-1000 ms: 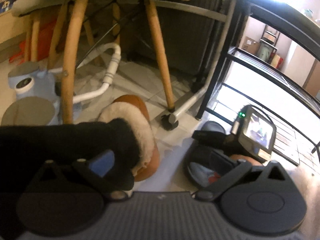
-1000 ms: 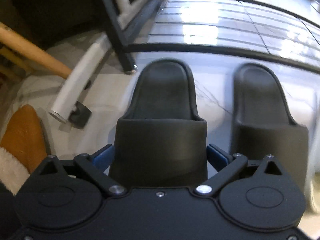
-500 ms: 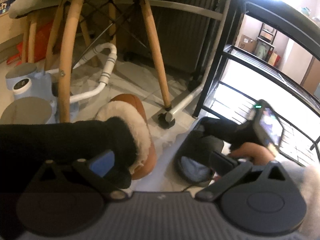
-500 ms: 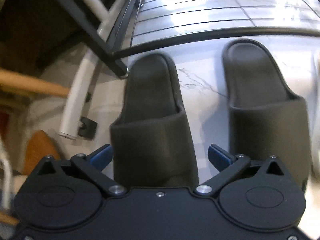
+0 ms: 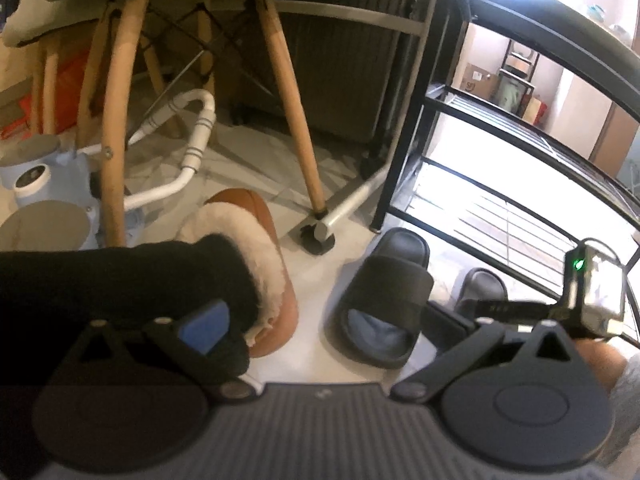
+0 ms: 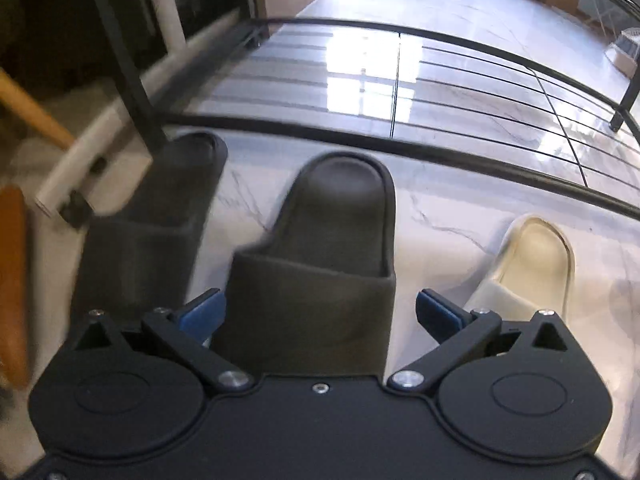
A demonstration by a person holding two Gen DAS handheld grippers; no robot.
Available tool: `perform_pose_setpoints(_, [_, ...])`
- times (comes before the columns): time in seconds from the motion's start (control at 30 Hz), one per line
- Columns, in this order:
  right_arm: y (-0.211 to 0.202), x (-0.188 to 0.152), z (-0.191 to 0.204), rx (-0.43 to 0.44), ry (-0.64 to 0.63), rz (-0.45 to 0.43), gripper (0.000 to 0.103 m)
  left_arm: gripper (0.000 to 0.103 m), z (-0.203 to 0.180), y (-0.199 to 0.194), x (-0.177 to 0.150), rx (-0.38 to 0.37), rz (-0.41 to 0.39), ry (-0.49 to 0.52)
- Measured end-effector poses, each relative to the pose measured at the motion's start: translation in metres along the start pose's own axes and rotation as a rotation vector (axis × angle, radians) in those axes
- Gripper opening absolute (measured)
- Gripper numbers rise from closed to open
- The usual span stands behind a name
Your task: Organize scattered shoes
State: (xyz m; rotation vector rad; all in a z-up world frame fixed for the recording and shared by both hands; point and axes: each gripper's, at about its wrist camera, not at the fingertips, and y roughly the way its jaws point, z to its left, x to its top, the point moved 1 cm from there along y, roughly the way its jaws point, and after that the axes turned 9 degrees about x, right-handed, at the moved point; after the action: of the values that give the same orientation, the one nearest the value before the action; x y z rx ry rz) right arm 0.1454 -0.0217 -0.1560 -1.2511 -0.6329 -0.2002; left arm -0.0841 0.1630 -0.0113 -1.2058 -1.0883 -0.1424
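Two black slides stand side by side on the floor, toes toward the black rack: one (image 6: 320,248) lies between the open jaws of my right gripper (image 6: 318,310), the other (image 6: 160,220) is to its left. Both show in the left wrist view, the left slide (image 5: 384,296) and the right one (image 5: 482,286). A cream slide (image 6: 532,260) lies to the right. A brown fur-lined slipper (image 5: 256,248) sits in front of my left gripper (image 5: 332,328), which is open; a black cloth-like object (image 5: 120,280) covers its left finger.
A black metal shoe rack (image 5: 500,152) stands ahead, its bottom bar (image 6: 400,148) just past the slides' toes. A wooden chair leg (image 5: 296,120), a white tube with a caster (image 5: 320,236) and a blue appliance (image 5: 40,184) stand on the left.
My right gripper let go of the left black slide, opened, and shifted right over the second black slide. The cream slide came into view. The left gripper pulled back a little.
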Motion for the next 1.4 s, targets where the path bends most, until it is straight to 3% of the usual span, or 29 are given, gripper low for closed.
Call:
perform_pose_setpoints(0.1, [0.013,0.001,-0.011,0.057,0.123,0.040,0.102,0.102,0.001,0.002,-0.001,0.001,0.016,-0.004])
perform_pose_setpoints(0.17, [0.011,-0.001,-0.011,0.068,0.152,0.013,0.098,0.102,0.002,0.001,0.000,0.001,0.012,-0.007])
perform_pose_setpoints(0.33, [0.008,-0.006,0.006,0.107,0.072,-0.035,0.097,0.102,0.001,0.000,0.000,-0.005,0.007,-0.002])
perform_pose_setpoints(0.63, [0.023,0.010,0.028,0.132,0.124,-0.052,0.098,0.102,0.001,0.001,0.000,-0.001,0.010,0.000])
perform_pose_setpoints(0.8, [0.027,0.007,0.026,0.150,0.156,-0.027,0.103,0.102,-0.001,-0.001,0.000,-0.007,0.003,0.002])
perform_pose_setpoints(1.07, [-0.040,0.000,-0.018,0.281,0.447,-0.123,0.103,0.102,-0.007,-0.007,0.000,-0.025,-0.023,0.026])
perform_pose_setpoints(1.17, [-0.098,-0.015,-0.044,0.340,0.521,-0.219,0.103,0.102,-0.014,-0.010,-0.001,-0.039,-0.028,0.055])
perform_pose_setpoints(1.27, [-0.182,-0.063,-0.091,0.256,0.526,-0.325,0.103,0.102,-0.022,-0.015,-0.005,-0.058,-0.036,0.081])
perform_pose_setpoints(1.33, [-0.210,-0.083,-0.109,0.166,0.507,-0.366,0.103,0.102,-0.030,-0.019,-0.009,-0.075,-0.044,0.111])
perform_pose_setpoints(1.4, [-0.259,-0.127,-0.132,-0.045,0.518,-0.455,0.103,0.102,-0.040,-0.024,-0.013,-0.095,-0.057,0.148])
